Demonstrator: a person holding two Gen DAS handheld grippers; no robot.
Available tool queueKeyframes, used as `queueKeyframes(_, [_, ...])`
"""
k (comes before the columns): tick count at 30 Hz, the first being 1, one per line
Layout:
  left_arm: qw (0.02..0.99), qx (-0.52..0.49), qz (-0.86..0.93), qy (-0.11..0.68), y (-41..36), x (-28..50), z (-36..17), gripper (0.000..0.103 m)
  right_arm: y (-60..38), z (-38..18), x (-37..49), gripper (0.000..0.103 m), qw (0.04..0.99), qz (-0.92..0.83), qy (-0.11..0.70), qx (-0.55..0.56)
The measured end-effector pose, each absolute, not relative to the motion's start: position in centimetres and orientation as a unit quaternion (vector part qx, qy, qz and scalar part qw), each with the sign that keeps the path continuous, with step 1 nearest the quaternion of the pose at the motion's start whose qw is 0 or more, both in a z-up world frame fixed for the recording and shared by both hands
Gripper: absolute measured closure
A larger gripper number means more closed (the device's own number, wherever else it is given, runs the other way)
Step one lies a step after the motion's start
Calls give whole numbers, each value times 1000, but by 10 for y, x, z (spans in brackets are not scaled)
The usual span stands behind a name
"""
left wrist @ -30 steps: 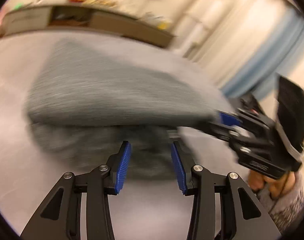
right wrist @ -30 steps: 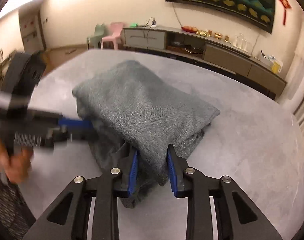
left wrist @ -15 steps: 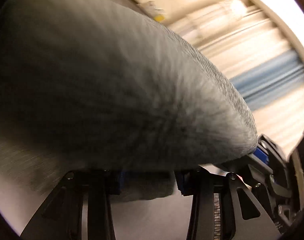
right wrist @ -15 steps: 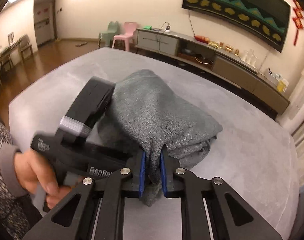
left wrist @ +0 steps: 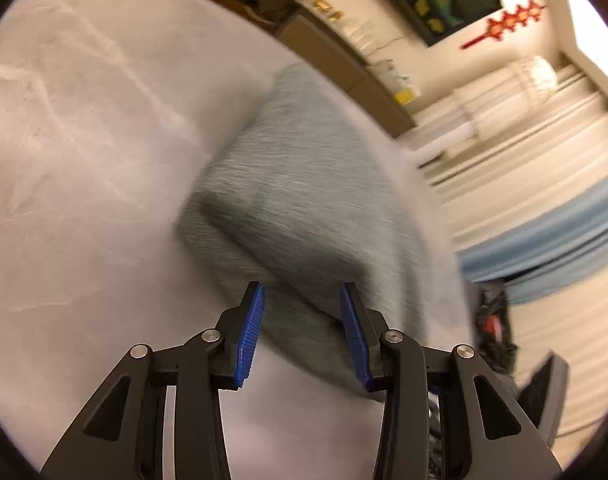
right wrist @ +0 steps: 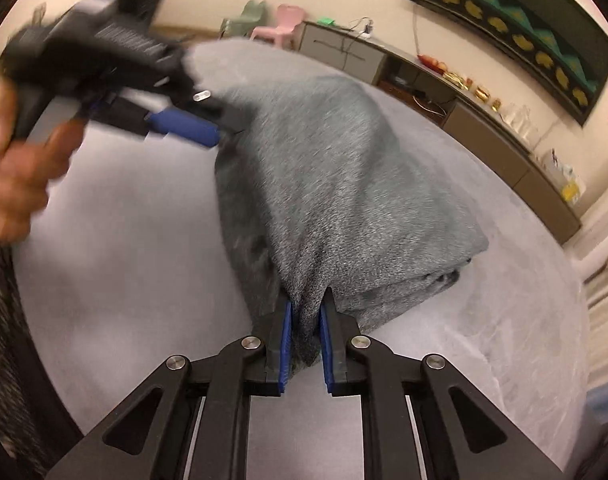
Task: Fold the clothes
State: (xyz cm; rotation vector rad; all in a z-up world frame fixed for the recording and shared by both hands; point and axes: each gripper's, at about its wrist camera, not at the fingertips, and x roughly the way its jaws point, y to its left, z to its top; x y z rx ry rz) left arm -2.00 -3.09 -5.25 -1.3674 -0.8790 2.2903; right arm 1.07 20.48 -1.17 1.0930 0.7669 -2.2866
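Right wrist view shows my right gripper (right wrist: pixel 305 342) pinching a bunched fold of the grey sweater (right wrist: pixel 343 184), which lies folded in a thick pile near the middle of the grey table (right wrist: pixel 124 248). My left gripper (left wrist: pixel 302 332) has its blue fingers spread apart with nothing between them, hovering just beside the sweater's near edge, though the blur makes it hard to tell whether they touch it.
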Motion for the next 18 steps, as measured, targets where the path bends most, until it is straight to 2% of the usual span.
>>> queueKeyframes(5, [81, -476, 814, -322, -59, -2, -63, 59, 199, -30, 18, 89, 235, -824, 337, 389])
queueKeyframes(10, [59, -381, 891, -240, -46, 14, -7, 61, 203, -30, 25, 85, 238, -814, 364, 386])
queueKeyframes(13, [99, -344, 914, -191, -27, 11, 21, 60, 219, -3, 27, 83, 269, -820, 308, 400])
queueKeyframes(14, [127, -345, 913, -177, -15, 4, 26, 57, 229, 14, 26, 82, 285, -833, 261, 395])
queueKeyframes(16, [171, -372, 900, -150, 15, -22, 23, 56, 249, 43, 20, 67, 312, -857, 159, 377])
queueKeyframes(18, [167, -403, 890, -131, 35, -42, 3, 56, 262, 61, 4, 66, 321, -872, 69, 364])
